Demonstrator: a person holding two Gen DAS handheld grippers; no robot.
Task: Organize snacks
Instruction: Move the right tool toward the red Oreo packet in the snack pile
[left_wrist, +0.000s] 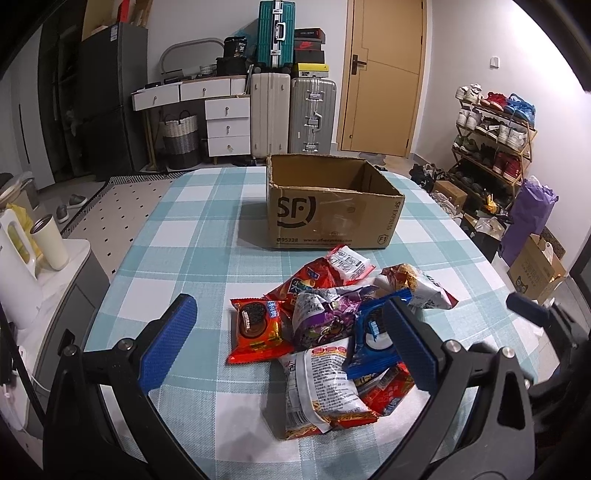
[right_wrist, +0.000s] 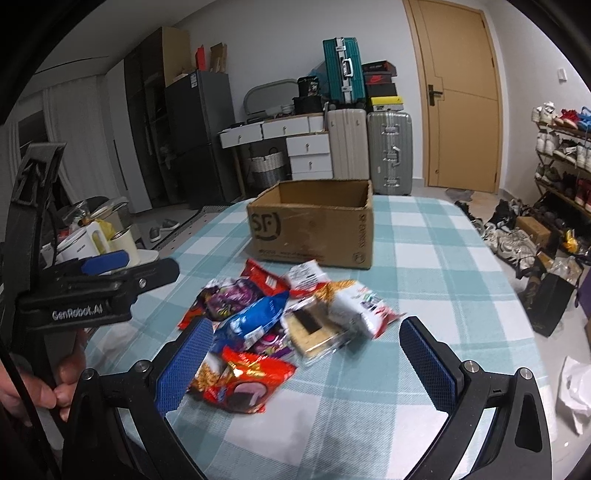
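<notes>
The room is a living space with a yellow wooden door (left_wrist: 384, 74) in the far wall, a stack of suitcases (left_wrist: 293, 107) beside it, a white drawer desk (left_wrist: 207, 107) to the left of them and a shoe rack (left_wrist: 495, 136) along the right wall. In front stands a table with a teal and white checked tablecloth (left_wrist: 184, 236).

On the cloth, at the far side, sits an open cardboard box (left_wrist: 328, 210) with the letters SF on its front. Nearer the cameras lies a loose pile of snack packets (left_wrist: 332, 325), apart from the box. In the pile are a red Oreo packet (left_wrist: 255, 328), a blue Oreo packet (left_wrist: 373, 336) and a purple packet (left_wrist: 325, 317).

The left gripper (left_wrist: 288, 343) has its jaws spread wide on both sides of the pile and holds nothing. The right gripper (right_wrist: 306, 365) is also spread wide and holds nothing.

Only the right wrist view shows the body of the left gripper from the side, with the words GenRobot.AI, and the person's hand (right_wrist: 44, 384) on its handle. It shows also a clear pack of sandwich biscuits (right_wrist: 314, 328) in the pile. Only the left wrist view shows a purple bag (left_wrist: 528, 214) on the floor at the right.
</notes>
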